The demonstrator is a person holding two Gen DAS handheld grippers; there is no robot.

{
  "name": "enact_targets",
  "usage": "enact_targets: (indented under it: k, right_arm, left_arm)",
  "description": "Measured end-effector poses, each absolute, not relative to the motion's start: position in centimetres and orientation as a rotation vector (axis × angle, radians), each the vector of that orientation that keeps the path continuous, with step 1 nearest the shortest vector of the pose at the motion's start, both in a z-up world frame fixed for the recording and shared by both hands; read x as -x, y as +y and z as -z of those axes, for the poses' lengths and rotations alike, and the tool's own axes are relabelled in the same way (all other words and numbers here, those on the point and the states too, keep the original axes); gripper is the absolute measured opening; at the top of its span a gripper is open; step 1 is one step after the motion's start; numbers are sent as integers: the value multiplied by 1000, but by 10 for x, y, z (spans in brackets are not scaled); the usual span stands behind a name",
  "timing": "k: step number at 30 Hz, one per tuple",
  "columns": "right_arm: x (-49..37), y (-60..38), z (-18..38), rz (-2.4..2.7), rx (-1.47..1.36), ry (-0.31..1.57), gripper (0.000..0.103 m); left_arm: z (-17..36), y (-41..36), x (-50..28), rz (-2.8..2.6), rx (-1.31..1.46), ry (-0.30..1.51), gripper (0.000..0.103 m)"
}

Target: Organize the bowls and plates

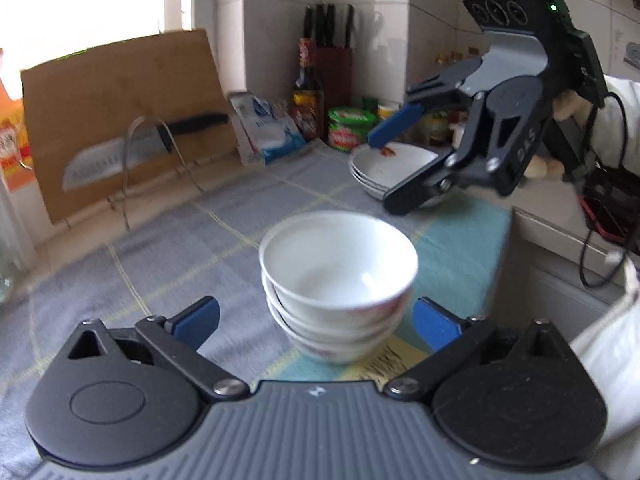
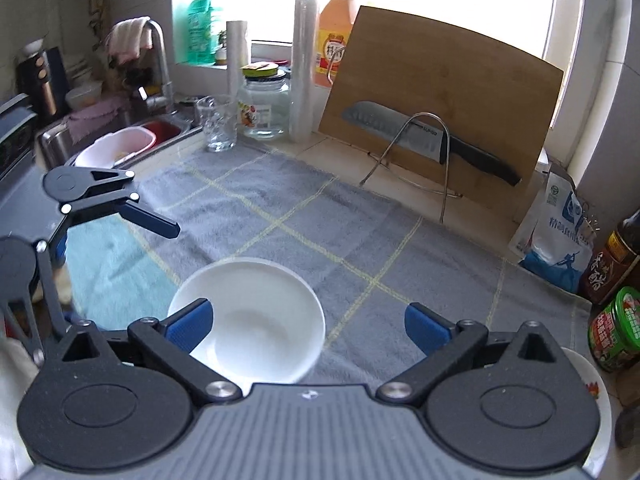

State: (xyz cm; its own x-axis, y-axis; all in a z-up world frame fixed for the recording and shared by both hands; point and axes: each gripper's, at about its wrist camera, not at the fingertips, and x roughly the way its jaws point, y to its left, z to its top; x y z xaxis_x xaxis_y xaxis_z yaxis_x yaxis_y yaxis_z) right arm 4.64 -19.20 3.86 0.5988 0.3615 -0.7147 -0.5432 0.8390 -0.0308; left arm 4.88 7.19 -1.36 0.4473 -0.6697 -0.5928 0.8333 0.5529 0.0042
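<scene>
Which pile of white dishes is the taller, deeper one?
The stack of bowls in front of the left gripper: deep, steep-sided. The stack of plates under the right gripper is shallow and wide.

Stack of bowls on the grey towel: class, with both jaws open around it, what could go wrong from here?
1. The stack of bowls looks slightly uneven; a nudge from the left gripper might topple it.
2. The right gripper hangs by the stacked plates, so it could clip a rim.

Counter clutter we can see behind the towel

We've got a knife (image 2: pixel 432 148) propped on a wire rack (image 2: pixel 424 160) against the cutting board (image 2: pixel 460 80), plus a glass jar (image 2: pixel 264 108) near the sink (image 2: pixel 52 140).
</scene>
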Motion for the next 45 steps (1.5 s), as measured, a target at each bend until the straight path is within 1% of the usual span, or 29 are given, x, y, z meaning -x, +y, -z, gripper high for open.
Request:
enact_targets:
  k: [5,10,12,19,32,42,45]
  right_arm:
    - [-36,-200,-24,-547,309,836,103]
    - [-33,-194,2,-547,349,892,103]
    - [-33,-190,14,-565,356,910,103]
    - [-44,-174,50,-634,388,962,103]
    - [-66,-164,56,-760,508,956,103]
    - [-73,-159,50,-829,527,967,103]
    - [-75,-157,49,-837,536,973,102]
  left_arm:
    - [29,69,-45,959,-403,625,102]
    - [46,70,-57,941,-369,683,102]
    - [51,71,-63,933,-355,678,102]
    - [71,61,-80,936,-388,720,102]
    - [73,38,-94,1033,-505,702,102]
    - [69,30,-104,1171,-594,685,102]
    - [68,28,-105,1198,-614,679,100]
